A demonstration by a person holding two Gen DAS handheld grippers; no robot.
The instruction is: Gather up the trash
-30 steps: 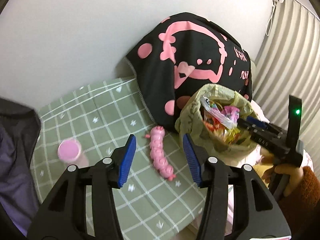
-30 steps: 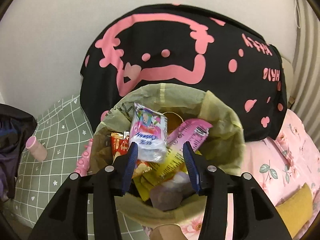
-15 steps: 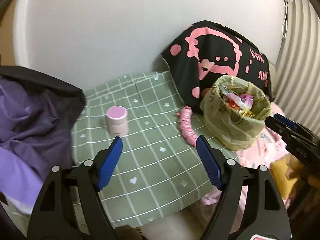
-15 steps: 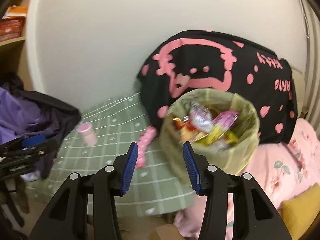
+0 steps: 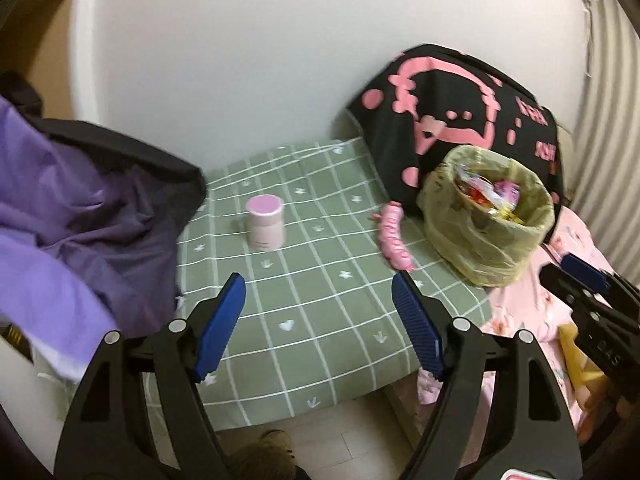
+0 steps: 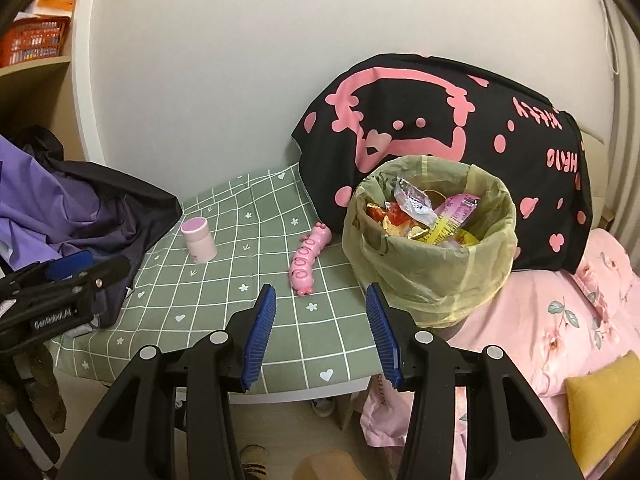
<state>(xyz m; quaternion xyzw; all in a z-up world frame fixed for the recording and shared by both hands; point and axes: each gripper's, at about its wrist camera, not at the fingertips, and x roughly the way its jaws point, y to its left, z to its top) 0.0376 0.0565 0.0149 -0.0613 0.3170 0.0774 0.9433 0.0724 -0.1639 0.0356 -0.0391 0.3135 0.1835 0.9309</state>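
The trash bin (image 6: 430,248), lined with a yellow-green bag and full of wrappers (image 6: 424,216), stands ahead and just right of my right gripper (image 6: 322,330), at the edge of the green checked cloth (image 6: 224,292) against the black pillow (image 6: 440,120). From my left gripper (image 5: 320,322) it sits well off to the right. Both of my grippers gape wide, holding and touching nothing. A pink toy (image 6: 308,258) lies beside the bin; a pink jar (image 6: 199,239) stands farther left.
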